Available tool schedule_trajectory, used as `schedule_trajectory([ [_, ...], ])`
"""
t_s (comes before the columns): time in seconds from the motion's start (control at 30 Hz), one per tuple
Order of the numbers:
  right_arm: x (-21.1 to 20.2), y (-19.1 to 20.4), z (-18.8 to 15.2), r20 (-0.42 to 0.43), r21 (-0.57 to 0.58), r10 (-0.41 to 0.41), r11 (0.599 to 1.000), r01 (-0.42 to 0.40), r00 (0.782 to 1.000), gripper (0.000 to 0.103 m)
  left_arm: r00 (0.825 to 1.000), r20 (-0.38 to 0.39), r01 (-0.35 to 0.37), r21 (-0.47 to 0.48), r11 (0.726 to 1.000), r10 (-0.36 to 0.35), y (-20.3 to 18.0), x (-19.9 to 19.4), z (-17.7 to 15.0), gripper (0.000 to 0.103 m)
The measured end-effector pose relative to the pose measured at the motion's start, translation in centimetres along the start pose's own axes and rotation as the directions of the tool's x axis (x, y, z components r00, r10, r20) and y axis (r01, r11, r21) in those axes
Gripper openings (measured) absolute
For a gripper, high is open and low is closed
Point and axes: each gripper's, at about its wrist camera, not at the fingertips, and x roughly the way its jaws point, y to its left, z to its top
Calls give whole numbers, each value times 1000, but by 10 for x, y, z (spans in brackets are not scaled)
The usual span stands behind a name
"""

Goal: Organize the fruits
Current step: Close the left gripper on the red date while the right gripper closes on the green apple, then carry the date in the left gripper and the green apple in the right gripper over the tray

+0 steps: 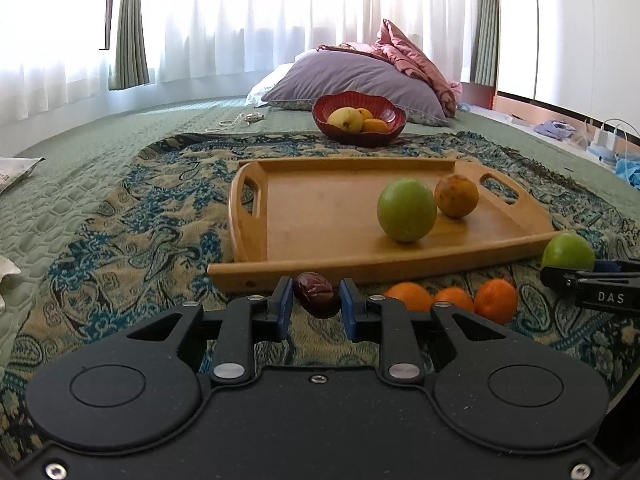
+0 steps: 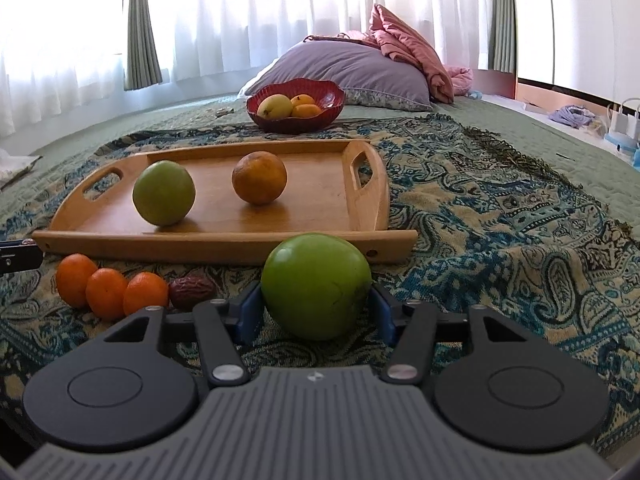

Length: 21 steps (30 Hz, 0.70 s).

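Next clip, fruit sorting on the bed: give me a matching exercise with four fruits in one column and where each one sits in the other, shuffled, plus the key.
Fruits
1. red date
2. yellow mango
3. brown-orange fruit
4. three small tangerines

Places
A. on the wooden tray
B. on the patterned blanket, in front of the tray
C. between the left tongs
D. in the red bowl

Pairs: 1-C, 2-D, 3-A, 4-B

Both wrist cameras sit low over the patterned throw point(image 1: 120, 216), facing the window, sharing the wooden tray point(image 1: 304, 272) point(image 2: 224, 246) close ahead
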Motion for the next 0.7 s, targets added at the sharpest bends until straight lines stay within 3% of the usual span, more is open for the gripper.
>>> schedule_trajectory([
  [0.17, -5, -2, 8, 19, 45, 10, 999, -11, 1000, 60, 1000, 17, 5, -4, 1000, -5, 2, 4, 13, 24],
  [0.43, -7, -1, 41, 81, 23, 24, 999, -26, 996, 60, 999, 28, 30, 9, 1000, -30, 3, 21, 43, 24],
  [0.7, 29, -9, 84, 28, 17, 34, 999, -34, 999, 60, 999, -2, 37, -8, 999, -37, 8, 55, 68, 24],
])
